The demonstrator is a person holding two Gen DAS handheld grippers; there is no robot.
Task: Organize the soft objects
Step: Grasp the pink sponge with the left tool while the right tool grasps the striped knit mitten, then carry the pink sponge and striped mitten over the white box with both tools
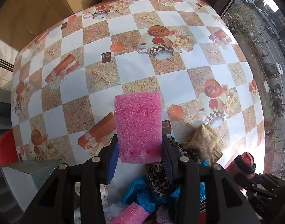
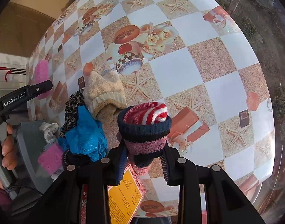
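Observation:
A pink sponge block [image 1: 139, 125] is held upright above the checkered table [image 1: 123, 65], and my left gripper [image 1: 139, 141] is shut on its lower end. The same sponge [image 2: 41, 72] and the left gripper [image 2: 39, 87] show at the left edge of the right wrist view, with a hand [image 2: 8, 145] on the handle. My right gripper [image 2: 144, 150] is shut on a rolled sock bundle [image 2: 144, 123], red-and-white striped inside a navy cuff. That bundle [image 1: 245, 160] shows at the lower right of the left wrist view.
A pile lies between the grippers: a beige knit sock [image 2: 105, 91], leopard-print cloth [image 2: 73, 104], blue crinkly material [image 2: 86, 136], a second pink sponge [image 2: 51, 158] and dotted white fabric [image 2: 49, 128]. A grey box [image 2: 30, 140] stands at the left. A yellow card [image 2: 123, 196] lies below.

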